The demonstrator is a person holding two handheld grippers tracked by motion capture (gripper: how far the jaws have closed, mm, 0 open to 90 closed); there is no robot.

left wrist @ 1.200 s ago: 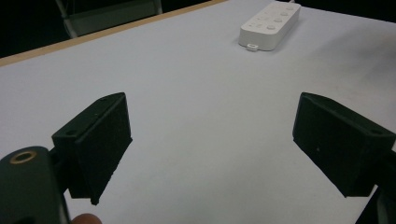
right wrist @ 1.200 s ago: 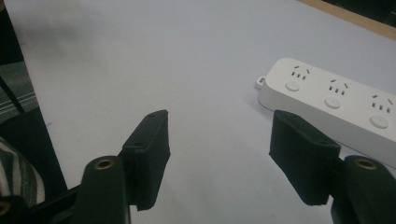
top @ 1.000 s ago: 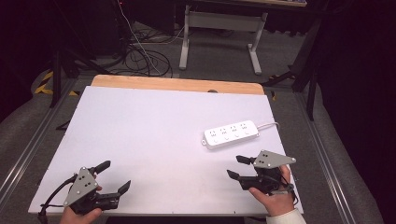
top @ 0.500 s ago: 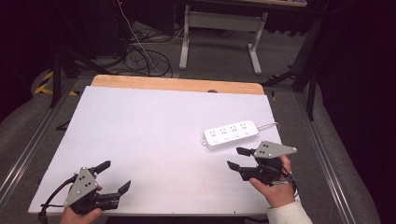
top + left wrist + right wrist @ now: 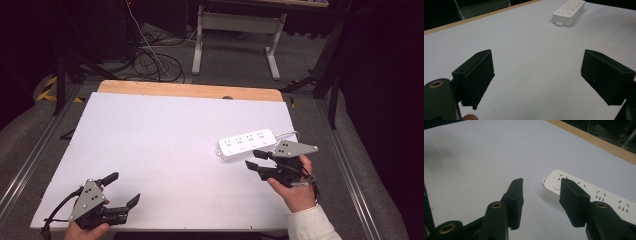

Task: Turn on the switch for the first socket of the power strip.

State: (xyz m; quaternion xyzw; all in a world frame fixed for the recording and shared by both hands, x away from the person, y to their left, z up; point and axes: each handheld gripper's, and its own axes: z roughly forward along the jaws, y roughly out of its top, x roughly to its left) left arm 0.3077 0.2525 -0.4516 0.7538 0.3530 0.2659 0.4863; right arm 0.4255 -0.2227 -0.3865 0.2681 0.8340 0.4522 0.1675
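Both grippers spread: right gripper [image 5: 253, 166], jaws just narrowing on nothing, beside power strip [image 5: 247, 143]; left gripper [image 5: 124, 189] wide.

White power strip [image 5: 247, 143] with what look like grey buttons, on a white table [image 5: 150, 145] edged in tan; black grippers.

A: What marks the right gripper [image 5: 256, 165]?
B: Black body, grey three-cornered plate, brass-ringed screw holes; white sleeve [image 5: 311, 224] behind.
A: And the left gripper [image 5: 124, 189]?
B: Same build, trailing black cable.
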